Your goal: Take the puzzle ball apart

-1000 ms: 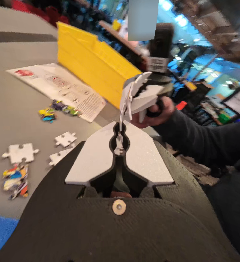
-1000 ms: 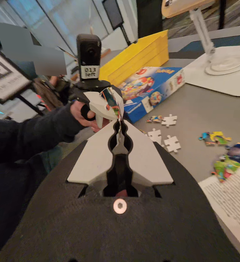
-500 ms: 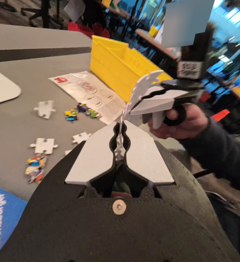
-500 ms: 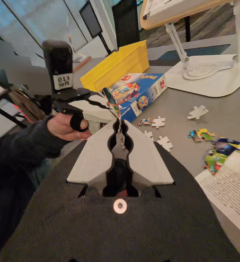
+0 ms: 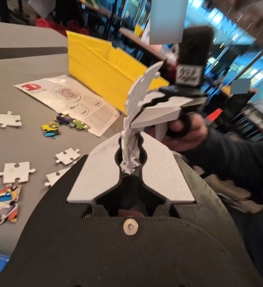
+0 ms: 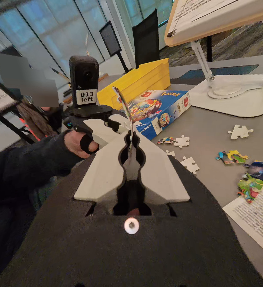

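Left wrist view: left claw and right claw both pinch one joined puzzle strip; uneven pulling risks bending or dropping pieces.

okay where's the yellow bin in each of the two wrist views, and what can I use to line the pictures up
Left wrist view: yellow bin upper centre, behind the instruction sheet.
Right wrist view: yellow bin centre, behind the blue puzzle box.
Shared landmark: the strip of joined puzzle pieces that both grippers pinch.
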Available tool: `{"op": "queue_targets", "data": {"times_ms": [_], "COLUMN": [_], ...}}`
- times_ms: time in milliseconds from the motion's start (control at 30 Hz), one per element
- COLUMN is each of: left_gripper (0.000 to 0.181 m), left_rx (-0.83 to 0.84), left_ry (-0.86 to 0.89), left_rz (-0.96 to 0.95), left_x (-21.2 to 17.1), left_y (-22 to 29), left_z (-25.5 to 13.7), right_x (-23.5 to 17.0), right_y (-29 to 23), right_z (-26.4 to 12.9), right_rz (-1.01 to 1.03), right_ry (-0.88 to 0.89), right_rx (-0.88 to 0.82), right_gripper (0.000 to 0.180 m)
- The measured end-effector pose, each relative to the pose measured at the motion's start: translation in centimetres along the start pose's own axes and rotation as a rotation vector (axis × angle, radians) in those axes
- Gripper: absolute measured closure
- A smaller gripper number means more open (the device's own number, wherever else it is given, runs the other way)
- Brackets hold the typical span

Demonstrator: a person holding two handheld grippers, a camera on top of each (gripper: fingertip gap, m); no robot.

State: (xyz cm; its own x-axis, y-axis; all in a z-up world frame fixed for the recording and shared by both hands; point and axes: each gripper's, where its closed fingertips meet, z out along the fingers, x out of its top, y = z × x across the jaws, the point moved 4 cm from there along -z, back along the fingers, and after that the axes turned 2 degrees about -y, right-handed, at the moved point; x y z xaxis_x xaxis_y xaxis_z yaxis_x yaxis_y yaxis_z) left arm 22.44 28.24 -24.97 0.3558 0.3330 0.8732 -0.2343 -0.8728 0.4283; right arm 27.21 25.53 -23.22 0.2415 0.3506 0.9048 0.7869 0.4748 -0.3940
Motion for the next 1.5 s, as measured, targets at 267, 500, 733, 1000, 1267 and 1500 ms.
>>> {"op": "queue_targets", "data": {"times_ms": [267, 500, 733, 1000, 1267, 1500], "left_gripper": [0.169, 0.178, 0.178, 0.159, 0.156, 0.178], "left_rx": [0.255, 0.132, 0.161, 0.282, 0.079, -0.005], "left_ry": [-0.123, -0.244, -0.254, -0.267, -0.16, -0.165], "left_rz": [0.051, 0.128, 0.01, 0.123, 0.202, 0.143], "left_x": [-0.6, -1.5, -1.5, -1.9, 0.0, 0.1], "left_y": [-1.4, -0.3, -1.6, -2.6, 0.7, 0.9], "left_z": [0.6, 0.2, 0.5, -0.1, 0.5, 0.3], "right_x": [-0.7, 0.1, -0.1, -0.7, -1.8, 0.2], "right_y": [-0.3, -0.9, -1.7, 0.3, 0.4, 0.1], "right_z": [0.7, 0.3, 0.7, -0.9, -1.2, -2.0], "right_rz": [-0.479, -0.403, -0.729, -0.196, -0.011, -0.127], "right_ry": [-0.133, -0.147, -0.206, -0.131, -0.118, -0.07], "right_rx": [-0.416, -0.158, -0.298, -0.095, 0.056, 0.041], "right_gripper": [0.175, 0.171, 0.18, 0.18, 0.179, 0.159]}}
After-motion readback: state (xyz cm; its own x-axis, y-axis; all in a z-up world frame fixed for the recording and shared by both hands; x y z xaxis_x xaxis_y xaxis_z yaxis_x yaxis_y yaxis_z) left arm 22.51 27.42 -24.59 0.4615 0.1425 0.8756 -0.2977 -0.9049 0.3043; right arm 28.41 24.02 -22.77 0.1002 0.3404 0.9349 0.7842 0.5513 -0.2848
